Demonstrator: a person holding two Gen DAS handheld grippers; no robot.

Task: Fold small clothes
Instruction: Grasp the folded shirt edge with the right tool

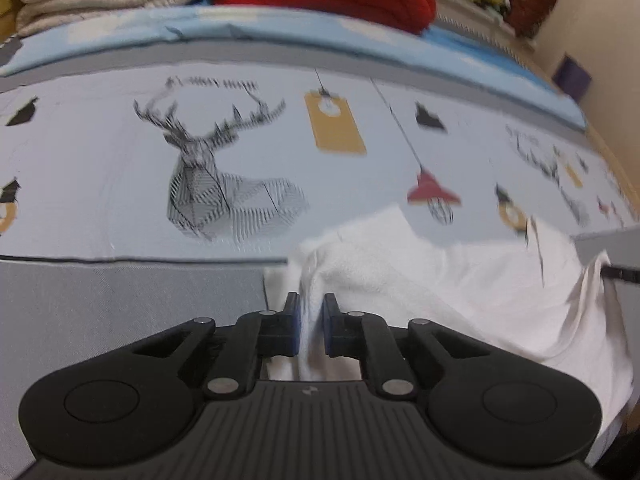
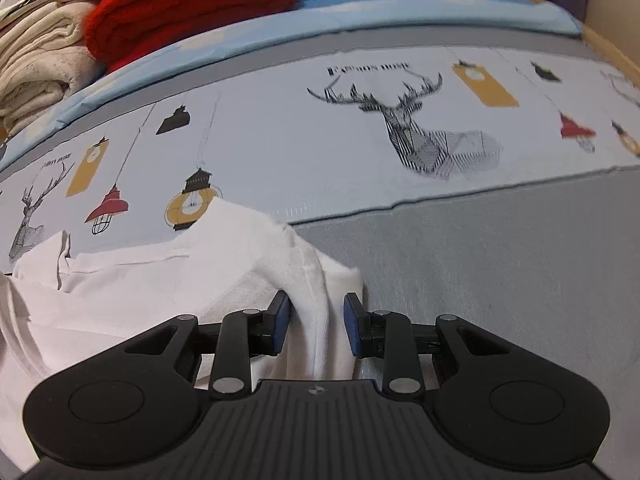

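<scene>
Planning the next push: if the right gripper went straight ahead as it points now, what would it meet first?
The right gripper already has a raised fold of the white garment between its open jaws, so it would press further into that cloth first. Beyond that lies the printed bedsheet, though depth is hard to judge.

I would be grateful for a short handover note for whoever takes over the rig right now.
Left gripper: shut on a fold of the white garment.
Right gripper: jaws apart around a seamed fold of the garment, not clamped.
Garment lies bunched on the printed bedsheet, between both grippers.
Done: no finished fold visible.
Left: secure the right-side grip, spread the garment flat, fold it.
</scene>
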